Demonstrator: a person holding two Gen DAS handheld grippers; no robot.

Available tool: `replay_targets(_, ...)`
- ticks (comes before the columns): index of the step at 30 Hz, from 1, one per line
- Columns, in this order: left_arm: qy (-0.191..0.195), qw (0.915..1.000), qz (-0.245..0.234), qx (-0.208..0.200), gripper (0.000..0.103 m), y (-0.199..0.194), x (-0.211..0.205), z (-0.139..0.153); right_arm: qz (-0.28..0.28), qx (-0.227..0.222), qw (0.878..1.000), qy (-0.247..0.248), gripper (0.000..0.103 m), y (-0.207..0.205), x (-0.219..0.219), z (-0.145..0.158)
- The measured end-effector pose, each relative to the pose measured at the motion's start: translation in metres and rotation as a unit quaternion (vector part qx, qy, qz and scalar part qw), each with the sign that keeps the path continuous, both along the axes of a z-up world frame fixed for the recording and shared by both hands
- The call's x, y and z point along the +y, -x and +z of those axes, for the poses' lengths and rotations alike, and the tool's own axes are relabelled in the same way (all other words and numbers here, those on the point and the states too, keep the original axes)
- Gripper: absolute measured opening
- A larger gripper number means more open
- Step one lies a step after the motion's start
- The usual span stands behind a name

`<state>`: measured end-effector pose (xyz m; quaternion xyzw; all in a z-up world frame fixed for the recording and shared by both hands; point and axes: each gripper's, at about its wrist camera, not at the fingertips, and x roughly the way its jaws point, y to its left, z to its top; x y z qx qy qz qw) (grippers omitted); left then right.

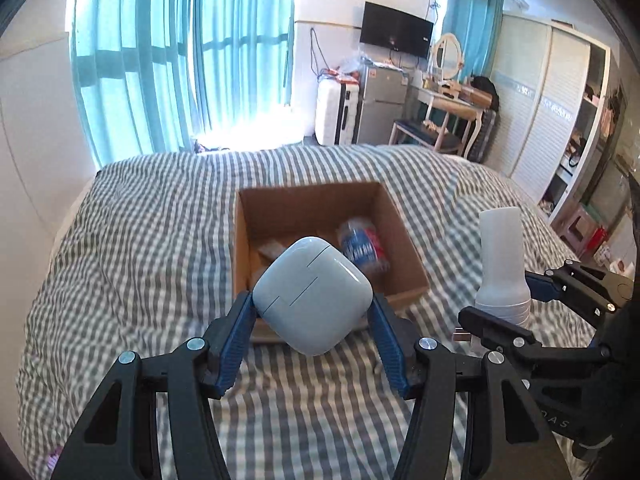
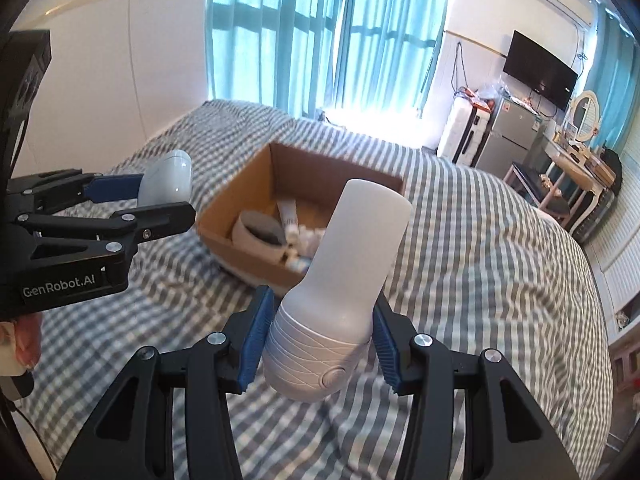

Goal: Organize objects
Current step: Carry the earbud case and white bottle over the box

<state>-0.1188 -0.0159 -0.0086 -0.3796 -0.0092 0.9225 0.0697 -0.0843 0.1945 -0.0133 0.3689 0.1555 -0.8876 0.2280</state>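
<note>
Gripping a white case (image 1: 312, 294), my left gripper (image 1: 312, 304) is hovering over the bed (image 1: 140, 240), just before the box (image 1: 316, 200). Right view: my right gripper (image 2: 320, 336) is clamping a white bottle (image 2: 344, 280) near that box (image 2: 240, 204).
</note>
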Motion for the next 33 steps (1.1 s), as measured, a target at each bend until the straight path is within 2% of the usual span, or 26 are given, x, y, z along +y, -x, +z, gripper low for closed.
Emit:
replay_targets(5,0.011,0.9999,0.010,0.010,0.059,0.039,-0.005,0.008,-0.003,0.003,1.000,0.023,0.048,0.044,-0.008,0.016)
replay_targets(9,0.026,0.9996,0.008,0.008,0.059,0.072,-0.003,0.003,-0.018,-0.017,0.999,0.048,0.048,0.093,-0.014,0.016)
replay_targets(15,0.031,0.9994,0.002,-0.016,0.059,0.125,-0.001,-0.028,-0.037,-0.048,0.997,0.051,0.048,0.160,-0.028,-0.009)
replay_targets(19,0.039,0.9981,-0.022,-0.042,0.059,0.151,0.004,-0.063,-0.039,-0.066,0.996,0.048,0.048,0.194,-0.042,-0.034)
replay_targets(25,0.042,0.9957,-0.036,-0.074,0.059,0.171,0.007,-0.107,-0.038,-0.088,0.995,0.035,0.048,0.220,-0.054,-0.075)
replay_targets(28,0.044,0.9951,-0.037,-0.080,0.059,0.176,0.007,-0.119,-0.035,-0.097,0.994,0.028,0.048,0.225,-0.061,-0.090)
replay_targets(31,0.065,0.9941,-0.046,-0.073,0.059,0.177,0.013,-0.124,-0.035,-0.103,0.994,0.024,0.045,0.225,-0.067,-0.101)
replay_targets(33,0.055,0.9948,-0.047,-0.072,0.059,0.177,0.013,-0.125,-0.032,-0.108,0.993,0.029,0.043,0.225,-0.067,-0.105)
